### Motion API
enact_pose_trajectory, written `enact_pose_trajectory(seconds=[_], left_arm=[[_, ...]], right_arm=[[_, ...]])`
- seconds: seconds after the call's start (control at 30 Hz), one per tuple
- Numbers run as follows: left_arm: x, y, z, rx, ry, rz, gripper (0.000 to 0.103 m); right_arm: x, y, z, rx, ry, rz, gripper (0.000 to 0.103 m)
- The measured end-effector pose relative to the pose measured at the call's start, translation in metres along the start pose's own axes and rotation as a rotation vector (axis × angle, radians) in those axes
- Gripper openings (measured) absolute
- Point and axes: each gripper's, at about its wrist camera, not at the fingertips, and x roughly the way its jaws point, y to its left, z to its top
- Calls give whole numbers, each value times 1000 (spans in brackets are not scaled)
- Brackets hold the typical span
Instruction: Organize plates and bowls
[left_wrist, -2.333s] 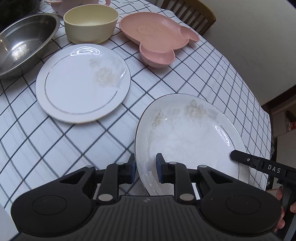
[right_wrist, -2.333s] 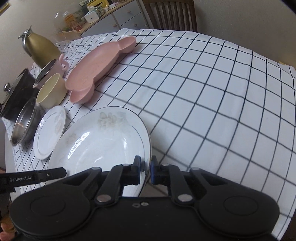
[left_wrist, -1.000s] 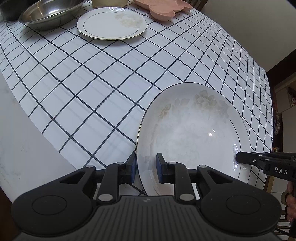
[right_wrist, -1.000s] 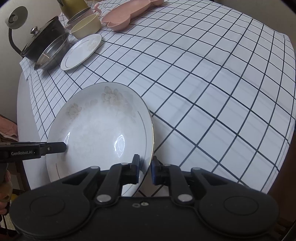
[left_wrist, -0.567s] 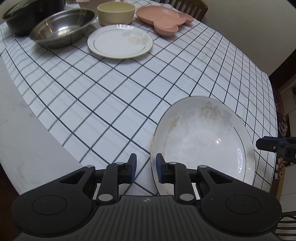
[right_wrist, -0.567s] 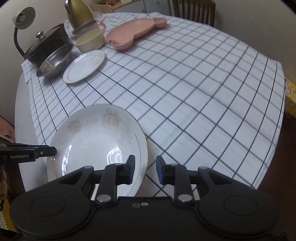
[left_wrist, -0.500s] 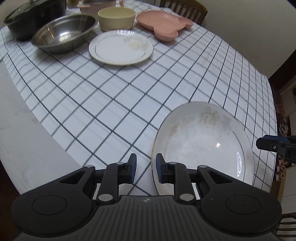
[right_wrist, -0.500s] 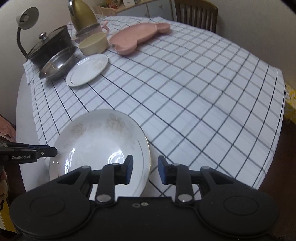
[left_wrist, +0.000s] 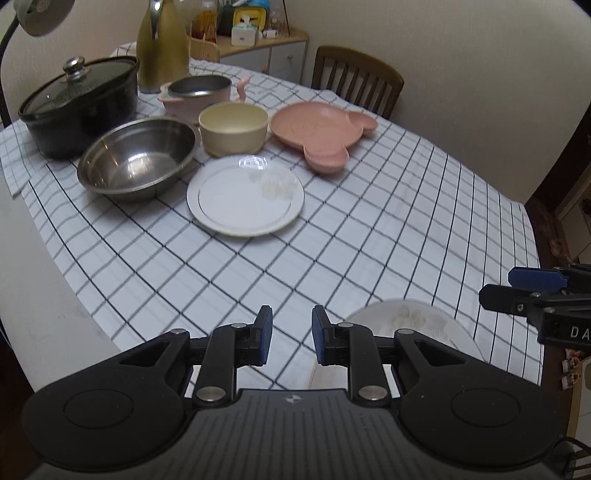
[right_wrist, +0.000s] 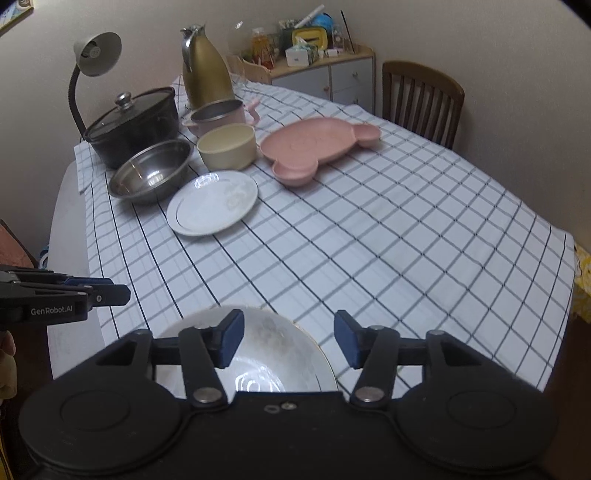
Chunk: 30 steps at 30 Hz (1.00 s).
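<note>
A large white floral plate (left_wrist: 410, 317) lies on the checked tablecloth at the near edge, also in the right wrist view (right_wrist: 273, 354). My left gripper (left_wrist: 290, 336) is open and empty, above the cloth left of it. My right gripper (right_wrist: 288, 341) is wide open and empty, above the plate. Further back sit a small white plate (left_wrist: 245, 195), a steel bowl (left_wrist: 138, 158), a cream bowl (left_wrist: 233, 127) and a pink bear-shaped plate (left_wrist: 317, 129). The small plate also shows in the right wrist view (right_wrist: 212, 202).
A black lidded pot (left_wrist: 79, 105), a pink pot (left_wrist: 197, 92) and a gold jug (left_wrist: 160, 44) stand at the back left. A lamp (right_wrist: 94, 55) rises behind them. A wooden chair (left_wrist: 356, 83) is at the far side. The table edge (left_wrist: 55, 321) is near left.
Both grippers have let go of the large plate, opened and pulled back and up. The plate now rests at the near edge of the table.
</note>
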Motion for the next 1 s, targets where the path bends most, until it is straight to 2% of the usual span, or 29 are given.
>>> enact_pose_trajectory(seconds=[0.2,0.33,0.43,0.5,0.57,0.83,1.0], left_arm=[[2,4,16,1,-43,16,22],[5,9,24,-4,-67,25,25],[6,13,30,-11,-89,30,38],[5,15,33,-12,-116,39,60],[5,18,36,-15,-137,48,68],[25,32,52,-29,-143,78,73],[44,44,60,-49,-147,113,73]], right_arm=[[6,16,19,-35,-46,11,66],[14,25,32,-49,-79,15,77],[22,30,42,-54,-90,29,82],[26,32,48,-61,-96,35,86],[30,35,54,-71,-103,36,89],[60,40,82,-102,-116,37,98],[86,41,96,-122,-105,28,98]])
